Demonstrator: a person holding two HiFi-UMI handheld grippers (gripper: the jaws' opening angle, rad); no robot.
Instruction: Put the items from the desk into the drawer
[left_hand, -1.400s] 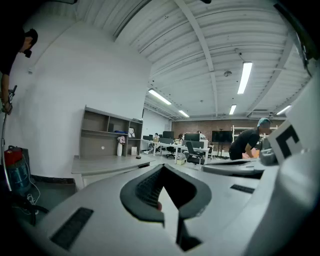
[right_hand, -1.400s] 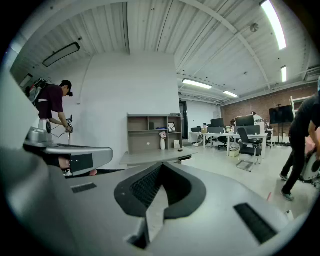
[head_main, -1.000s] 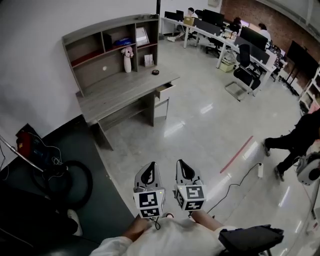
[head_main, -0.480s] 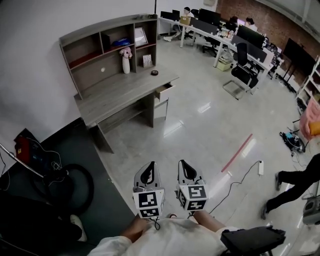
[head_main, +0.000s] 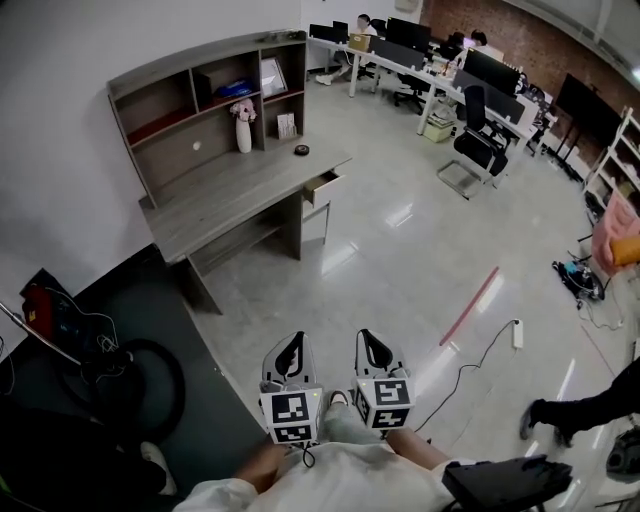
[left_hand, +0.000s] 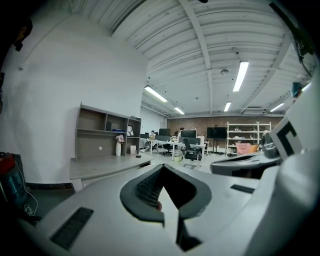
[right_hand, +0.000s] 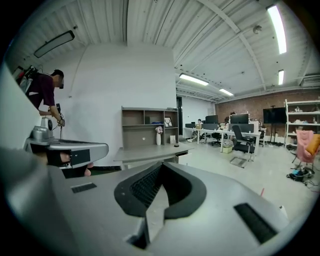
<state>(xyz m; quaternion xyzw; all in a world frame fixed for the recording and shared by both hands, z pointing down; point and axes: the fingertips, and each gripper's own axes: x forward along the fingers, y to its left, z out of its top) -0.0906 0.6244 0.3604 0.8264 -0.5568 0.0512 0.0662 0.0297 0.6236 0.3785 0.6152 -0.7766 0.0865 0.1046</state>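
**Task judged at its outset.** The person is standing well apart from the tabletop (head_main: 230, 195), holding the left gripper (head_main: 290, 345) and right gripper (head_main: 373, 343) close to the body. The fingers (right_hand: 145, 187) of both are pressing together on nothing. A small dark disc (head_main: 301, 150) and a vase (head_main: 243, 135) are sitting on the tabletop. The drawer (head_main: 322, 186) is standing slightly open, waiting for them.

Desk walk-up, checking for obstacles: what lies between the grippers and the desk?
Head view: only bare glossy floor lies between the left gripper, the right gripper and the desk; a dark mat sits off left.
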